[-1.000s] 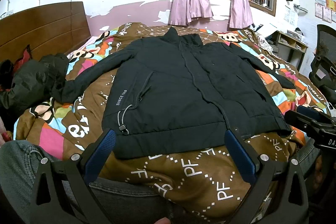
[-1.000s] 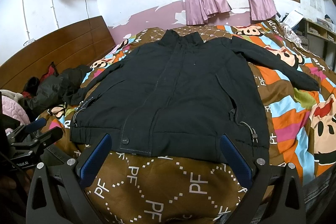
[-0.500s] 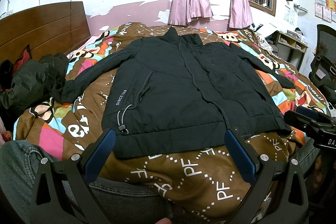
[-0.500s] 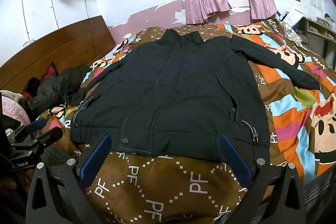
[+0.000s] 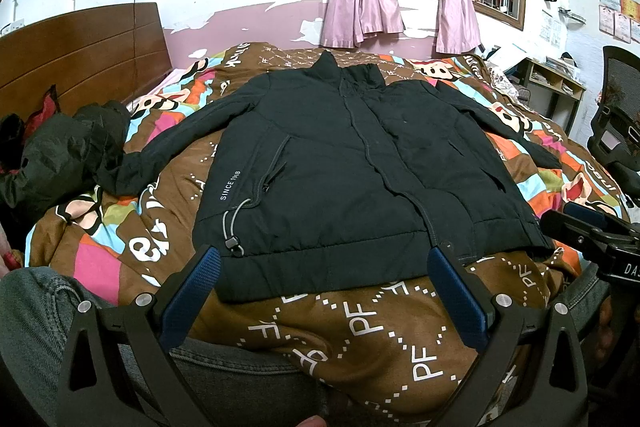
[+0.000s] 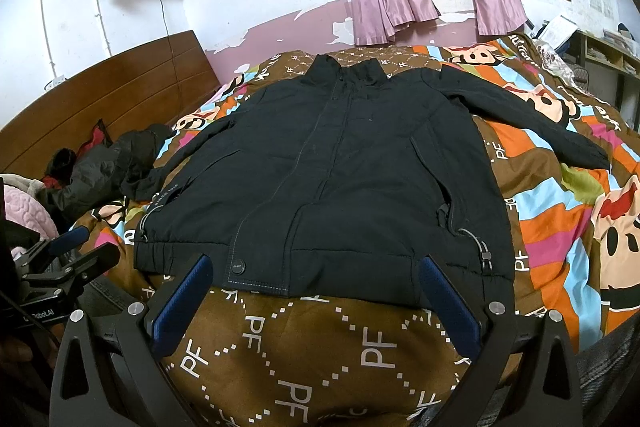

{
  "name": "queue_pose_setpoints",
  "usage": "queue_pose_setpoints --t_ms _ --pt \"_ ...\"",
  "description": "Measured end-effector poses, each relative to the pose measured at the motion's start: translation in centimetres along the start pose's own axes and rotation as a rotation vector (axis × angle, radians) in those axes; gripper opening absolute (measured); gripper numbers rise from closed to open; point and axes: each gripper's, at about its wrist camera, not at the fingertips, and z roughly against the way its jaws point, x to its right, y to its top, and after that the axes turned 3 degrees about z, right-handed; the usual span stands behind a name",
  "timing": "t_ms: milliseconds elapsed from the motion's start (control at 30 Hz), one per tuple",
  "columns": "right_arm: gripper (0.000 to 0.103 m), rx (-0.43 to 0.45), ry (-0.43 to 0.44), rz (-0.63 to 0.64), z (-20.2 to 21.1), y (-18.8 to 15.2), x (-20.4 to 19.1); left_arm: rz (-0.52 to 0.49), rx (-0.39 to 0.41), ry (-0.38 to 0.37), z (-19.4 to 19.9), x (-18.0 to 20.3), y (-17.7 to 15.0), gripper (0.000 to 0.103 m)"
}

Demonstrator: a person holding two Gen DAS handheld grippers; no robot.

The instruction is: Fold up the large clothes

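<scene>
Black jacket (image 5: 360, 167) reads "SINCE 19?8"; quilt (image 5: 380, 327) "PF".

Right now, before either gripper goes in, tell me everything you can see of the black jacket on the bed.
The black jacket lies front up and spread flat on the patterned bedspread, stand-up collar toward the window, hem toward the camera. It looks like matte padded fabric. The front placket is closed, with a snap near the hem. It has slanted pockets, grey drawcords with toggles at both hem corners, and small "SINCE" lettering on one side. Both sleeves are spread outward; one cuff touches a dark bundle of clothing. Neither gripper touches it.
</scene>
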Motion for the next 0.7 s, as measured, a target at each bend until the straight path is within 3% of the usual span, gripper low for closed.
queue_pose_setpoints --t_ms 700 --pt "0.103 -0.003 0.002 -0.003 -0.03 -0.01 0.11 0.001 -0.001 -0.001 -0.03 -0.11 0.03 0.101"
